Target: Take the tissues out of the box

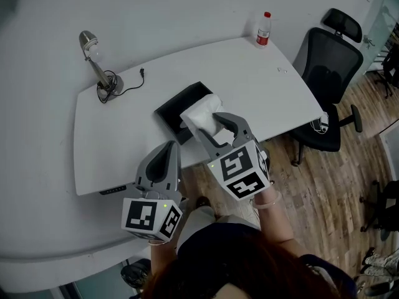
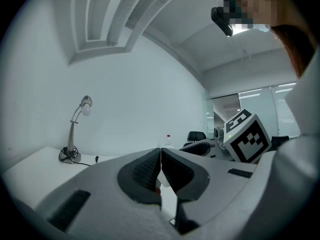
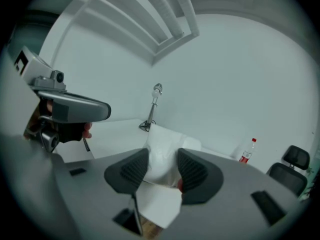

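A wad of white tissues (image 1: 201, 113) is clamped between the jaws of the right gripper (image 1: 211, 124), which are held apart only by the bulk of the paper. The wad is held just above the near end of the black box (image 1: 176, 104), which lies on the white table (image 1: 262, 86). A pull up and out of the opening is judged to be the reason for this raised, tilted hold. Whether the lowest sheet is free of the box cannot be told. The left gripper (image 1: 167, 149) is held low at the table's near edge, just beside the right one and apart from the box, its jaws pressed together on nothing. It is presumably parked there to be out of the way, since the box is not being steadied by it. The layout is given by the head view: box, lamp (image 1: 93, 58), bottle (image 1: 264, 30) and chair (image 1: 330, 61). The grip itself is partly masked there by the gripper's body. That grip is shown in the right gripper view, where both jaws are seen sunk into the paper and a loose sheet hangs below them, while the box is hidden. The meeting of the closed left jaws is shown only in the left gripper view.
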`<control>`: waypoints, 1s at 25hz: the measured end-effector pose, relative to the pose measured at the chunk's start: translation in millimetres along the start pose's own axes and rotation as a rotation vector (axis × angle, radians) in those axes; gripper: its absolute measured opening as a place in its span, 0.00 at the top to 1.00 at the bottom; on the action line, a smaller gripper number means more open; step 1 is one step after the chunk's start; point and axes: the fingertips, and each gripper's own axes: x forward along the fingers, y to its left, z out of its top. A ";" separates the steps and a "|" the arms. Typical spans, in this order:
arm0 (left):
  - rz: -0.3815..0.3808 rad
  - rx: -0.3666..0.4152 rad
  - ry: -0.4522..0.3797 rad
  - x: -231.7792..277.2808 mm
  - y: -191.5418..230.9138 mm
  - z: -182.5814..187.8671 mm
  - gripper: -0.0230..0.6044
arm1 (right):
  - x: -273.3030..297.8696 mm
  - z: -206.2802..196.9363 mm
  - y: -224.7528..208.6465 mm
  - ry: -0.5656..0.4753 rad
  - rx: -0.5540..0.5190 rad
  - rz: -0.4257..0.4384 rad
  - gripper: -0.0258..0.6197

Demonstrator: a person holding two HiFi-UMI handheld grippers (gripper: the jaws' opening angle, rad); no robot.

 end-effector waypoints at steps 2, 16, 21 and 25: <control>0.002 0.006 -0.003 -7.0 -6.4 0.5 0.93 | -7.9 -0.5 3.6 -0.015 0.007 -0.002 0.65; 0.014 0.028 -0.012 -56.8 -42.4 4.0 0.93 | -70.3 4.9 24.9 -0.077 -0.008 -0.033 0.65; 0.018 0.028 -0.014 -71.0 -54.2 2.9 0.93 | -88.0 5.2 33.5 -0.102 -0.006 -0.030 0.66; 0.022 0.029 -0.015 -80.7 -62.9 2.1 0.93 | -101.6 5.1 39.0 -0.115 -0.009 -0.029 0.66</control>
